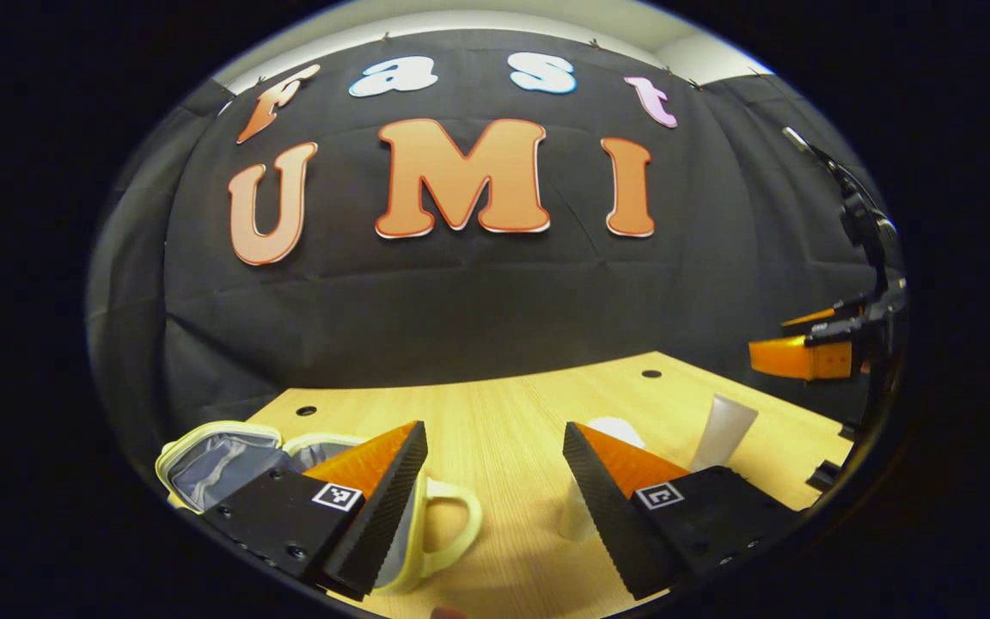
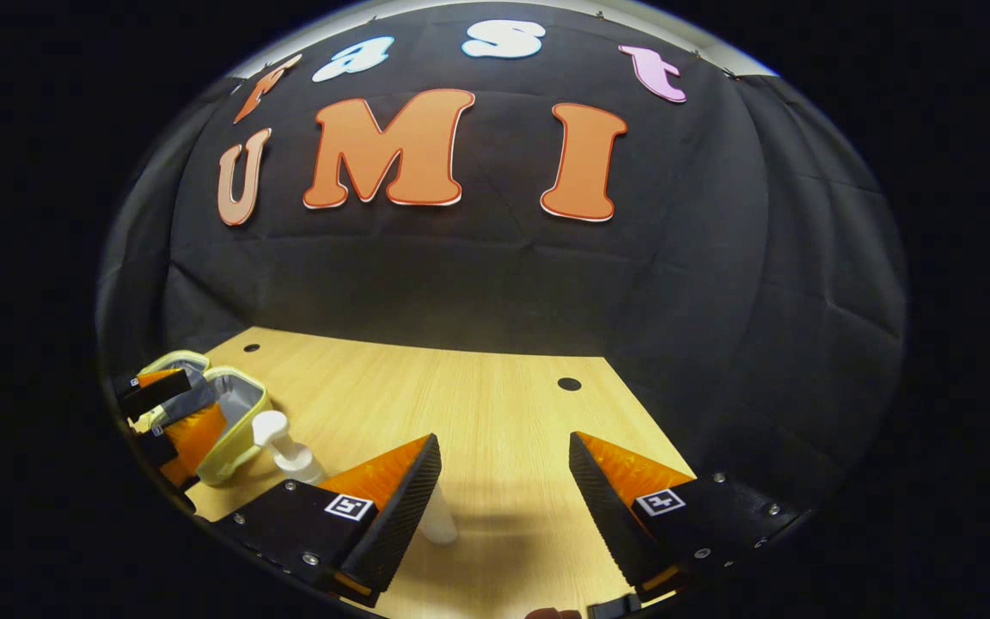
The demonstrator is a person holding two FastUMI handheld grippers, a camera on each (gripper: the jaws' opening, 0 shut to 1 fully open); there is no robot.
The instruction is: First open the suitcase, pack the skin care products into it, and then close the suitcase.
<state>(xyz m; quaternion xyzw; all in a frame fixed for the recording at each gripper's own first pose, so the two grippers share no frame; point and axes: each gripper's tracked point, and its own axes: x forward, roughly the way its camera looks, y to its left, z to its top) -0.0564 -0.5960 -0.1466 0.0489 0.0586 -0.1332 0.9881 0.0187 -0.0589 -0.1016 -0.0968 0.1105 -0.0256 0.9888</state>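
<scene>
A pale yellow suitcase [image 1: 220,468] lies open at the table's left, grey lining showing, handle [image 1: 454,524] toward me. My left gripper [image 1: 493,427] is open above the table beside it, its left finger over the case. A white pump bottle [image 1: 620,427] stands partly hidden behind its right finger, and a white tube [image 1: 723,434] stands upright farther right. In the right gripper view the suitcase [image 2: 237,447] is at far left with the left gripper [image 2: 177,411] over it. The pump bottle [image 2: 284,447] stands beside it. My right gripper [image 2: 504,438] is open, the tube [image 2: 439,520] behind its left finger.
The wooden table [image 2: 478,387] has small round holes near its back edge. The black cloth wall rises right behind it. In the left gripper view the right gripper [image 1: 791,338] hangs at the far right over the table's edge.
</scene>
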